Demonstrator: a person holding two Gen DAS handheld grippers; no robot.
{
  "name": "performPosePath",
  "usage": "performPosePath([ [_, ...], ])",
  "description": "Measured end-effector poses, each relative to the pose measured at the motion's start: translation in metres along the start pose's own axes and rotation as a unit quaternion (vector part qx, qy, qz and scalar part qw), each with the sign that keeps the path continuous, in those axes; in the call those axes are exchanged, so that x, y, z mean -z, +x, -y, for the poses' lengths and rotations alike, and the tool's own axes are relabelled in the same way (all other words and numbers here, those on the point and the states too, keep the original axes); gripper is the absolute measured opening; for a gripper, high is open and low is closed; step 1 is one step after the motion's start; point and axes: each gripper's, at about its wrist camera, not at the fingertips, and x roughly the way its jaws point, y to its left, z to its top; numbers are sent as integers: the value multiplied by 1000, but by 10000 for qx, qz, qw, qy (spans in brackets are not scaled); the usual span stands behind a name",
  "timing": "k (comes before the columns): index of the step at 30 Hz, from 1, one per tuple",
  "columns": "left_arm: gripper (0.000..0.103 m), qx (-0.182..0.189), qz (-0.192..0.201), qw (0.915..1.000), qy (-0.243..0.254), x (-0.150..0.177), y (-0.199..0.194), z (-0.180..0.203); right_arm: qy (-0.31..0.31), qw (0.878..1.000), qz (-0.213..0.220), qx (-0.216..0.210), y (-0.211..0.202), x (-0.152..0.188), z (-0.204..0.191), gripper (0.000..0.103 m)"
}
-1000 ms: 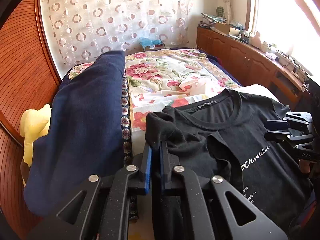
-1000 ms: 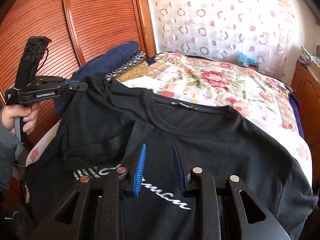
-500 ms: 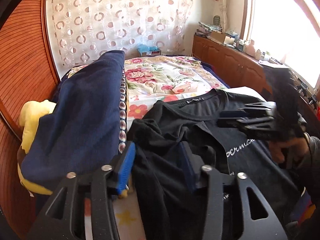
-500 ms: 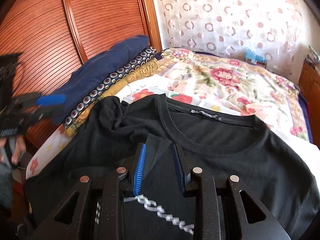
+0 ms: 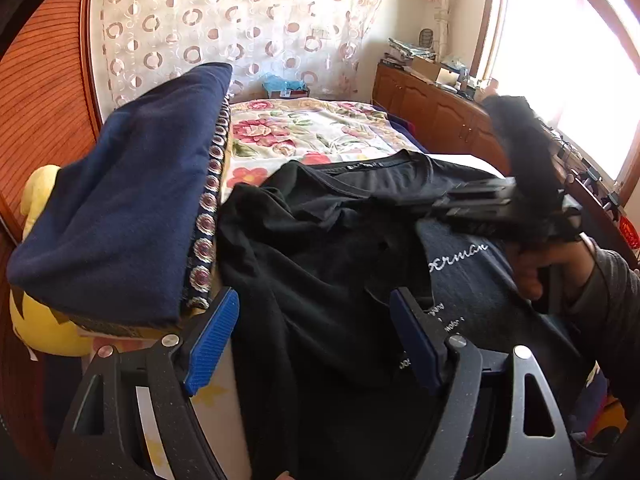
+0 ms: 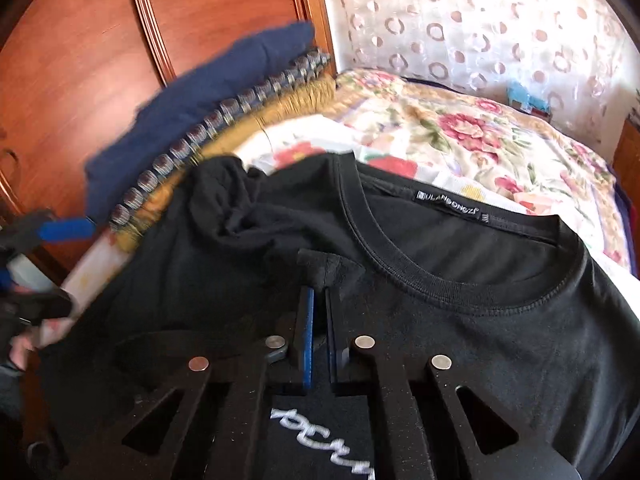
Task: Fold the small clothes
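Note:
A black T-shirt [image 5: 320, 248] with white lettering lies front up on the bed, its left sleeve bunched and folded inward. My left gripper [image 5: 314, 300] hovers over that sleeve side. Its jaws are opening wide and the blue pads touch no cloth. In the right wrist view the T-shirt [image 6: 480, 320] fills the foreground. My right gripper [image 6: 317, 294] is shut below the collar, pinching a small edge of the folded black sleeve at its tips. From the left wrist view the right gripper [image 5: 460, 200] is blurred, held in a hand above the chest print.
A stack of folded textiles topped by a navy blanket [image 5: 132, 200] lies left of the shirt, with a yellow plush [image 5: 36, 196] behind it. The floral bedcover [image 5: 312, 132] stretches beyond. A wooden cabinet [image 5: 432, 108] stands at the right, a wooden wardrobe [image 6: 120, 40] at the left.
My left gripper let go of the sleeve, opened wide and drew back. My right gripper moved towards the collar and shut on the folded sleeve edge.

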Motion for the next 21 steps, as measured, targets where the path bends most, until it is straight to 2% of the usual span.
performPosePath([
  [3,79,90,-44,9999,-15,5,3,6,123,9993,279,216,-26,6,12,5],
  [5,79,150,-90,9998,-4,7,8,12,149,9986,255,437,-34,14,19,6],
  [7,79,256,-136,9996,17,9,13,17,141,9981,71,592,-33,20,24,18],
  [10,79,475,-195,9987,8,11,22,26,149,9973,34,712,-36,24,28,29],
  [11,78,543,-226,9983,2,11,24,27,119,9971,37,757,-40,27,29,30],
  [15,67,714,-373,9967,36,13,38,40,110,9951,71,980,-54,29,24,33],
  [20,51,899,-462,9948,103,12,50,54,159,9913,113,1304,-81,47,21,33],
  [21,45,905,-488,9946,135,12,52,57,188,9907,130,1343,-85,51,22,33],
])
